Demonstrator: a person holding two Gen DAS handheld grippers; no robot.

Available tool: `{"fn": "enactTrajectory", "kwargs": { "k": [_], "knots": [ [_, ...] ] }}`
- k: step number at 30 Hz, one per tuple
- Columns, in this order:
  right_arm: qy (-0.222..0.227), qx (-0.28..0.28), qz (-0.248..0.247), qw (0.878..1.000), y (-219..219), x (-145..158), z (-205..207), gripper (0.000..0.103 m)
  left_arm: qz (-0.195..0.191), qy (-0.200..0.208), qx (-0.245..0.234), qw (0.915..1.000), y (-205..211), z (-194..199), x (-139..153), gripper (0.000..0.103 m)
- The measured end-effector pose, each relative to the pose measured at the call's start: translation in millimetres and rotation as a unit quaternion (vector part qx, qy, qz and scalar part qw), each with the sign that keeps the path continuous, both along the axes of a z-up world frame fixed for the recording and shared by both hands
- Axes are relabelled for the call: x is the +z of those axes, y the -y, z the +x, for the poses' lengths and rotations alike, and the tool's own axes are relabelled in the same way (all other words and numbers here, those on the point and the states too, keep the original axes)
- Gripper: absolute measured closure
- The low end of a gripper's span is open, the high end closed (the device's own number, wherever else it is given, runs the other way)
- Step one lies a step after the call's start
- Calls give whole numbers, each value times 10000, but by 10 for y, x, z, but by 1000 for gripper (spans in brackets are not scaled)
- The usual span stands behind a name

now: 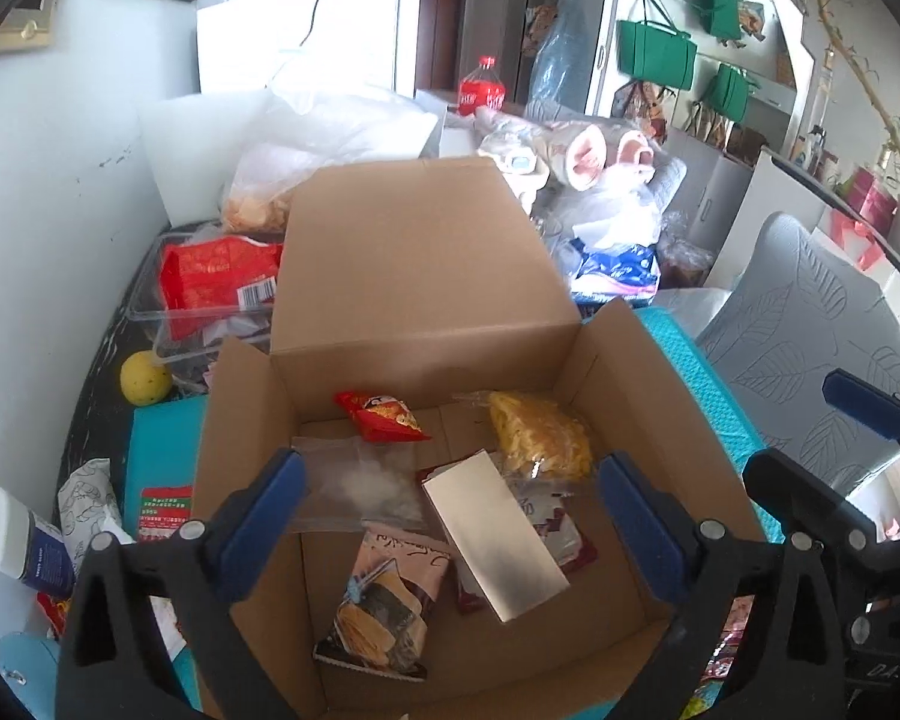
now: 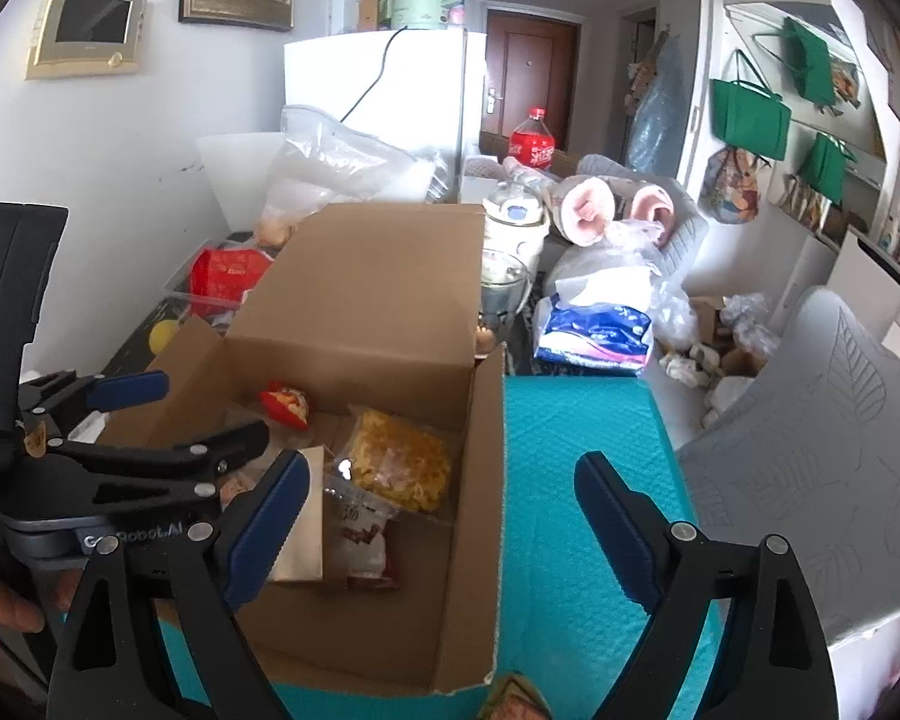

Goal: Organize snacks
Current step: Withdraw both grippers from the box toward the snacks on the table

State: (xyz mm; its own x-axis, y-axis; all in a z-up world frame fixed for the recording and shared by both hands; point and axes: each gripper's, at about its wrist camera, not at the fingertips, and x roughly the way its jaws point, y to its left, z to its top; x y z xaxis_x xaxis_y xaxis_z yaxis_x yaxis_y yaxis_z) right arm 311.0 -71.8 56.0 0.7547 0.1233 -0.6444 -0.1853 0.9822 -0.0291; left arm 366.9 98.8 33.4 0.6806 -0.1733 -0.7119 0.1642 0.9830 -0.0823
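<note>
Teal padding (image 2: 576,480) covers the cluttered table where I'm working, with a white fridge (image 2: 384,96) and hanging green bags (image 2: 750,120) behind. On that padding sits the open cardboard box (image 1: 426,252), its flaps standing up. My left gripper (image 1: 450,504) hangs above the box with its jaws spread wide; nothing is between the blue pads, and they touch nothing. Beneath it in the box lie the snacks: a small red packet (image 1: 384,414) near the back wall, a clear bag of yellow chips (image 1: 540,438) to its right, a clear bag with white contents (image 1: 360,486), a silver-grey flat pack (image 1: 492,534) lying slantwise over a dark red wrapper (image 1: 570,540), and a printed pouch (image 1: 384,612) nearest me. My right gripper (image 2: 444,522) is also wide open and empty; it stands over the box's right wall and the teal padding, its left pad above the box and its right pad above the padding. More snacks remain outside: a red bag (image 1: 216,282) lies in a clear tub (image 1: 150,312) left of the box, beside a yellow ball (image 1: 144,378).
</note>
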Motion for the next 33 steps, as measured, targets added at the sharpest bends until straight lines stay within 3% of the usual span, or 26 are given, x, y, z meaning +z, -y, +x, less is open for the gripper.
{"fn": "enactTrajectory", "kwargs": {
  "k": [7,19,33],
  "knots": [
    [278,-126,70,9995,158,213,-354,7,246,237,0,9994,101,-330,233,3],
    [652,-268,140,9974,374,485,-1032,3,193,462,-297,9983,242,-975,526,3],
    [866,-485,289,9946,622,515,-1747,2,234,733,-914,9928,541,-1687,645,3]
  ]
}}
